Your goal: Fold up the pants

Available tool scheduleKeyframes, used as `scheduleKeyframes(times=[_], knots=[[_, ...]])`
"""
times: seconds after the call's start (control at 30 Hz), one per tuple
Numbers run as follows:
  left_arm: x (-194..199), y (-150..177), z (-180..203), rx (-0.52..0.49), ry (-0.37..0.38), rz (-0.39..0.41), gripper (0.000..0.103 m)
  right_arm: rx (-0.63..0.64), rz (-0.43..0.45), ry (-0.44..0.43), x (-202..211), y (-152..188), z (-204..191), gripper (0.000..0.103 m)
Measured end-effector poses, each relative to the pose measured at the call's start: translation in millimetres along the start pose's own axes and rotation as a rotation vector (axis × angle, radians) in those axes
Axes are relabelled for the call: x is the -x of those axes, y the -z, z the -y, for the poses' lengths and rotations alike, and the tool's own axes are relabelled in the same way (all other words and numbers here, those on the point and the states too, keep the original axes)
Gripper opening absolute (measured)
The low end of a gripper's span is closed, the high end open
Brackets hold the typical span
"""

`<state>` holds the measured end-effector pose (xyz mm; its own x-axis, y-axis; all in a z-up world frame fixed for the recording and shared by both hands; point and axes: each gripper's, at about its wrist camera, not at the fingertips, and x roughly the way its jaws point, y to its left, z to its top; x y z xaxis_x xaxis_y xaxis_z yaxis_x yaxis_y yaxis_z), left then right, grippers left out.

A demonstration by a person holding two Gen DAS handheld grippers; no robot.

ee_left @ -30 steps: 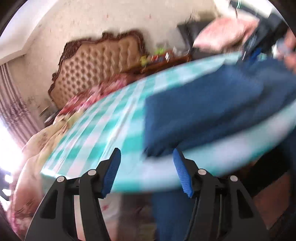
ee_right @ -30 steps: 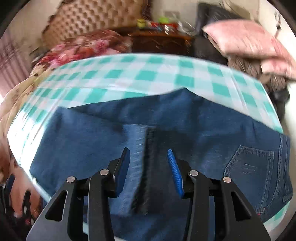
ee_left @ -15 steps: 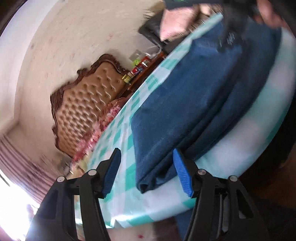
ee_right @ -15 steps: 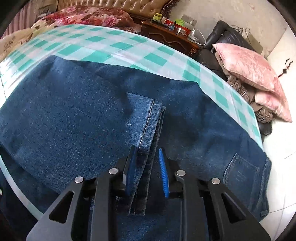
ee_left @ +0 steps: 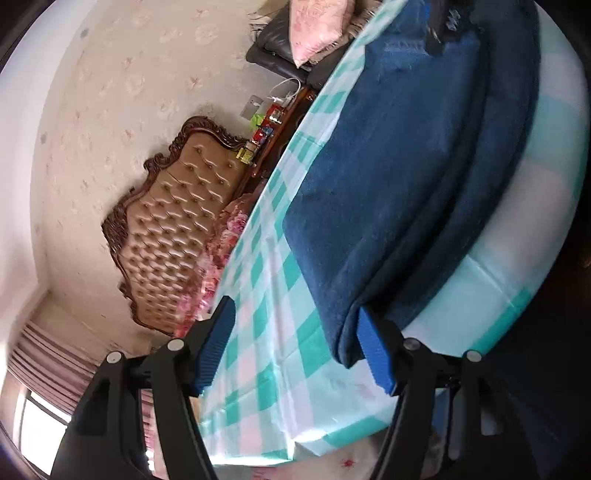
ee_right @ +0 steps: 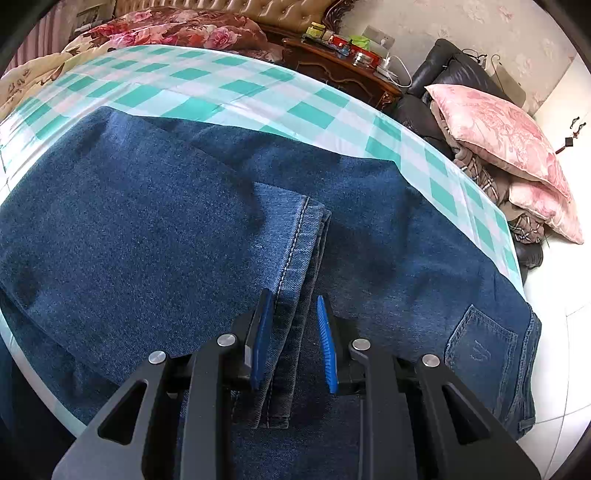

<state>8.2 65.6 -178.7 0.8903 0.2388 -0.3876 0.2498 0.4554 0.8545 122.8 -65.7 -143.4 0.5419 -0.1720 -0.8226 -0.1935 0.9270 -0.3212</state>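
Dark blue jeans (ee_right: 147, 236) lie folded across a table with a teal-and-white checked cloth (ee_right: 207, 85). The hem of the legs (ee_right: 299, 236) lies on top, back pocket (ee_right: 480, 350) at right. My right gripper (ee_right: 293, 343) is narrowly open, its blue pads either side of the hem's near edge. In the left wrist view the jeans (ee_left: 388, 177) show as a folded stack; my left gripper (ee_left: 295, 350) is open, at the fold's corner near the table edge, holding nothing.
A tufted headboard (ee_left: 173, 225) and floral bedding (ee_right: 166, 29) stand behind the table. A wooden nightstand (ee_right: 343, 70) with small items, a black sofa (ee_right: 443, 77) and pink pillows (ee_right: 498, 129) are at the back right. White floor (ee_right: 561, 295) lies right.
My right gripper has narrowed around the hem and come closer to it. My left gripper's view has rolled and it has come close to the fold's corner.
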Motion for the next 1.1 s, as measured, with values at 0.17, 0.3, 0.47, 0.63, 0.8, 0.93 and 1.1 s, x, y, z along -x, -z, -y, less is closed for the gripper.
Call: scheduleKeyframes(times=[0.17,0.3,0.47,0.63,0.8,0.93,1.1], knots=[[-7.9,22.0,10.8,-0.077,-0.006,-0.035,0.067,-0.008,-0.001,-0.016,-1.0,-0.3,3.4,0.023],[-8.9,27.3,14.2,-0.131,-0.023,-0.004,0.067,-0.021,-0.002,-0.037,-2.2,0.0,8.6,0.023],[-14.7,26.8,-32.0,0.170,0.202,-0.113,0.067,-0.076,0.019,-0.078,-1.4,2.9,16.2,0.023],[4.6,33.2,-84.8,0.511,0.388,-0.071,0.052,-0.365,0.045,-0.325,1.5,19.4,70.8,0.032],[-36.1,-6.0,-111.9,0.829,0.640,0.032,0.019,-0.368,0.145,-0.286,28.8,22.8,82.0,0.034],[-110.6,-68.4,-97.7,0.814,0.725,-0.048,0.011,-0.243,0.137,-0.276,30.2,19.6,52.3,0.034],[-181.6,-77.7,-93.1,0.768,0.578,-0.256,0.009,-0.240,0.049,-0.295,4.1,35.7,47.9,0.034]])
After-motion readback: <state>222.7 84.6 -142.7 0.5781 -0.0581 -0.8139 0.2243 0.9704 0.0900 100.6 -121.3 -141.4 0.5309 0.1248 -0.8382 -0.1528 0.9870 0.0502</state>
